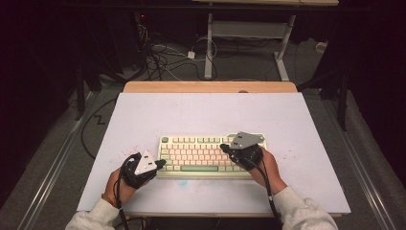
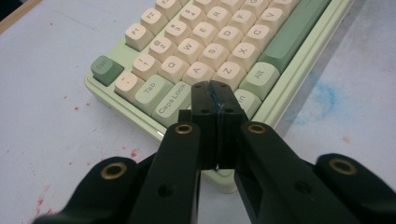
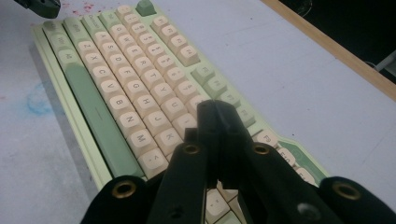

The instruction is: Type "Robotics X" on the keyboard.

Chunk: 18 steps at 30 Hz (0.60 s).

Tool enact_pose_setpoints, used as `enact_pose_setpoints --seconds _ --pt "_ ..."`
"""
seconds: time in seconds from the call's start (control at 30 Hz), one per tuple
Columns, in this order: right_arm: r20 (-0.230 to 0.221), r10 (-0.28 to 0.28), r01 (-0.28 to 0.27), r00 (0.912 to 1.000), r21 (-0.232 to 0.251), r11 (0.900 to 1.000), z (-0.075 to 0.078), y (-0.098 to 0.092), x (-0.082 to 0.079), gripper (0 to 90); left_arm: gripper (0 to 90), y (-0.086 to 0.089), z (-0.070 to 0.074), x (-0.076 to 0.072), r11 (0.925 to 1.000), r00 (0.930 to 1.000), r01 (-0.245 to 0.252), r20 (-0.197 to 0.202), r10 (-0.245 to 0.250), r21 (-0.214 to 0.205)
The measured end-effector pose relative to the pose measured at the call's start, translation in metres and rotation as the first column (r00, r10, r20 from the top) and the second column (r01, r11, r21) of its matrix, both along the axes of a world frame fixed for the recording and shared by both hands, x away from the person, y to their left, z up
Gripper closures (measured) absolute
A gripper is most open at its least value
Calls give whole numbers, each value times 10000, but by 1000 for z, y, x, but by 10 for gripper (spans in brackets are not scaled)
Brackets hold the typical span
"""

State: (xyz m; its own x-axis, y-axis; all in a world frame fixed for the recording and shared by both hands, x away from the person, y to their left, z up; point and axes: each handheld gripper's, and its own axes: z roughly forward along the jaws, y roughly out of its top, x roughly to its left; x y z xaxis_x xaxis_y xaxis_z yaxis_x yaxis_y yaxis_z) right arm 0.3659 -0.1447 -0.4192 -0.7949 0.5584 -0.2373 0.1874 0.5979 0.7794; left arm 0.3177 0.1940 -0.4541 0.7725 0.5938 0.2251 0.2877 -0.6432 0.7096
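A pale green keyboard [image 1: 210, 155] with cream and green keys lies on the white table top. My left gripper [image 1: 162, 163] is shut with nothing in it, its tips over the keyboard's near left corner. In the left gripper view the closed tips [image 2: 215, 88] hover by the Shift and Caps Lock keys of the keyboard [image 2: 205, 42]. My right gripper [image 1: 223, 147] is shut and empty too, above the right half of the keys. In the right gripper view its closed tips [image 3: 214, 106] sit over the keyboard [image 3: 135, 93] around the letter keys near the right end.
The white board [image 1: 191, 110] covers a wooden table [image 1: 210, 86], with red specks and a faint blue smear [image 2: 324, 95] near the keyboard. Beyond the far edge lie cables [image 1: 163, 60] and a desk frame [image 1: 249, 28] on the floor.
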Motion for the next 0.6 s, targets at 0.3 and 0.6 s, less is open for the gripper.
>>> enact_pose_setpoints --seconds 0.3,0.6 --pt "151 -83 83 9999 48 10000 3 -12 -7 900 873 -3 4 1 9997 9999 132 58 -131 -205" --pt "299 -213 211 9993 75 9997 8 -24 -16 900 873 -14 8 6 9987 9992 396 40 -395 -329"
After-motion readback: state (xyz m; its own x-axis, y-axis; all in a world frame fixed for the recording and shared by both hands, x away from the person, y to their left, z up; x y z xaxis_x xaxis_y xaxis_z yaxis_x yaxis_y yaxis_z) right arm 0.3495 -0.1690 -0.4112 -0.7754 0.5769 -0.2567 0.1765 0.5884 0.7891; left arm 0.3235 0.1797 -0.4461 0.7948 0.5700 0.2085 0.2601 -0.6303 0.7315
